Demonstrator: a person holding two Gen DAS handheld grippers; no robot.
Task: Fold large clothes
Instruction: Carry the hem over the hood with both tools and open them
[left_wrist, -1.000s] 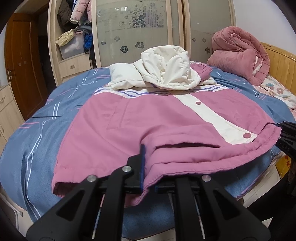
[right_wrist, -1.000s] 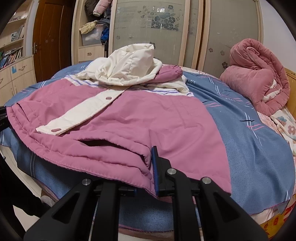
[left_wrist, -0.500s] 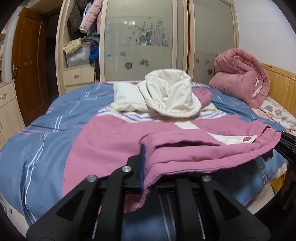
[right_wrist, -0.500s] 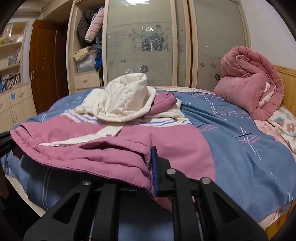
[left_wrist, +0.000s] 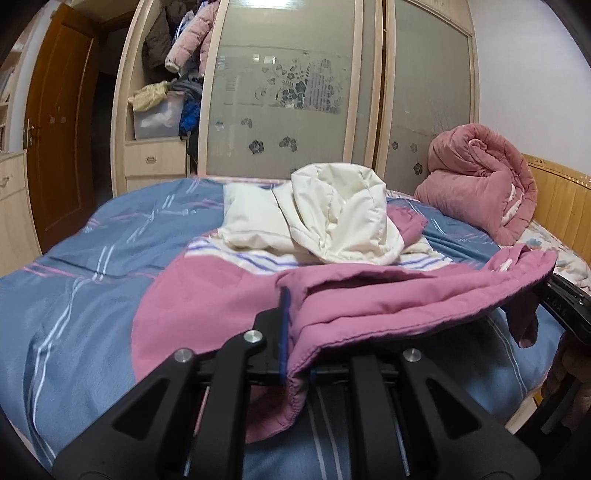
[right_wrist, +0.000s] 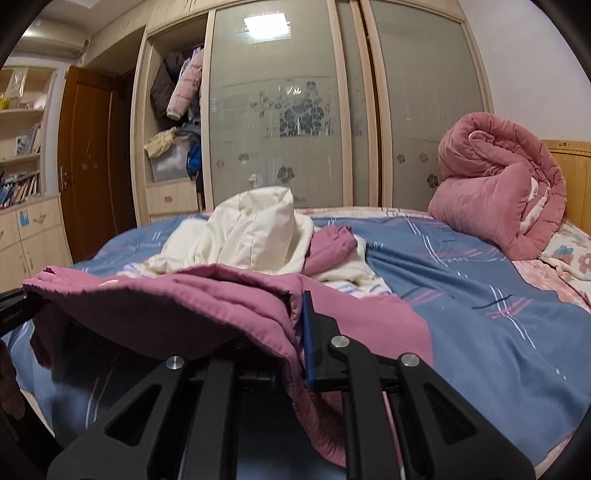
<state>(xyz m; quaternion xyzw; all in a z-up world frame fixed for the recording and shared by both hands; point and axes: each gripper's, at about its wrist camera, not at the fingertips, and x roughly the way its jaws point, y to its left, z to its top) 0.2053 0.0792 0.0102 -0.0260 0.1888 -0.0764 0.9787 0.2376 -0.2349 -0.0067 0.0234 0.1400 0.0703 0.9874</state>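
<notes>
Both jaws clamped on the hem of the pink jacket (left_wrist: 388, 295), left gripper (left_wrist: 295, 354) and right gripper (right_wrist: 295, 347) hold it above the bed (left_wrist: 74, 295); next, apparently, carry the hem toward the cream hood (left_wrist: 340, 218).

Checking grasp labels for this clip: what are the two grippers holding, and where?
Both hold the pink jacket by its bottom hem: left gripper near one corner, right gripper near the other.
</notes>
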